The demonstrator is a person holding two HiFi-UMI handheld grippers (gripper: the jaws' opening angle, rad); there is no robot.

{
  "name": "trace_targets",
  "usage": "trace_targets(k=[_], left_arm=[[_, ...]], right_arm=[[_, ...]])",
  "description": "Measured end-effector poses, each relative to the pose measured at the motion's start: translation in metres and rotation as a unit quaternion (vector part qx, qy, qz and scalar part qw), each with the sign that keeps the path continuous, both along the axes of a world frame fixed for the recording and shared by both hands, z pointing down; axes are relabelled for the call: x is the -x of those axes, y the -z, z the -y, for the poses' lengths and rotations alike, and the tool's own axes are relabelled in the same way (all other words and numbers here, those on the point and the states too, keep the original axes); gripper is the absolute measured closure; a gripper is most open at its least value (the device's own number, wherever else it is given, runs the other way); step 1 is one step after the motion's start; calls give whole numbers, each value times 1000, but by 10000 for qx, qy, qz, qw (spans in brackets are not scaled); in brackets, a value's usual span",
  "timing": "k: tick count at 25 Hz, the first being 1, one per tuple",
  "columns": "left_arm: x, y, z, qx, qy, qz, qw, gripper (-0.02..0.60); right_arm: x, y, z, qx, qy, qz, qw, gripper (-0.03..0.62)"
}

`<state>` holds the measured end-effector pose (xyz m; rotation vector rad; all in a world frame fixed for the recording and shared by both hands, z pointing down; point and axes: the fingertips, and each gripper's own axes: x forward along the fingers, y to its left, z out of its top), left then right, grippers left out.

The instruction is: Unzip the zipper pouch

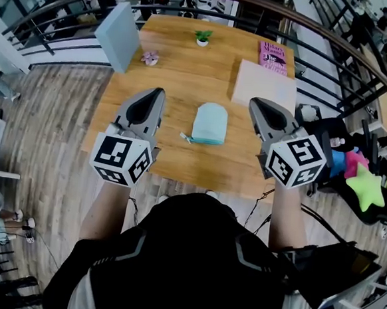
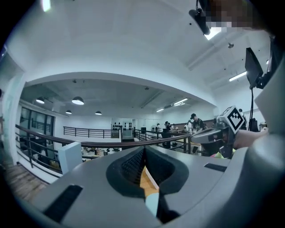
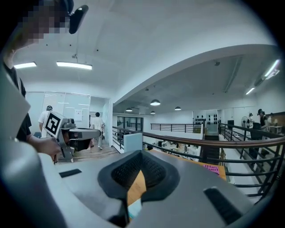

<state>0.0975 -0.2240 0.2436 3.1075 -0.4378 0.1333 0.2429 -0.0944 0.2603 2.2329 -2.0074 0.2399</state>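
At frame centre, on wooden table (image 1: 173, 75): pale teal pouch (image 1: 210, 123), lying flat, zipper seemingly along near edge, pull (image 1: 185, 137) at its left end. Left gripper (image 1: 160, 92) left of pouch, right gripper (image 1: 253, 102) right of it. Both raised clear, jaws together, nothing between. Pouch likely soft, light, apt to slide: pin fabric near corner, pinch small pull with other gripper.

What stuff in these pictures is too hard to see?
- Pouch zipper, head view: too small to tell how far it is zipped.
- Pouch, gripper views: left gripper and right gripper block all but a pale sliver.
- Pink book, head view: print too small.
- Small pink thing, head view: too small to name.
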Motion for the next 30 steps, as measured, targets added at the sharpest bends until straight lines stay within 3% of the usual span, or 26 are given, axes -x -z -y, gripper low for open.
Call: trace_targets(k=[7,12,23,30], left_arm=[[0,-7,10,-4,172,114,9998,552],[9,-9,20,-43,637,152,9978,552],[7,-7,27,14,666,113,9977,552],[7,-3,28,-206,841,137,9962,552]], right_arm=[[-3,0,2,136,-153,-345,9992,586],[-13,3,0,-7,-354,-236,9991,586],[-23,3,1,-9,-361,-341,9988,586],[-25,1,-2,-58,-351,-255,9990,585]])
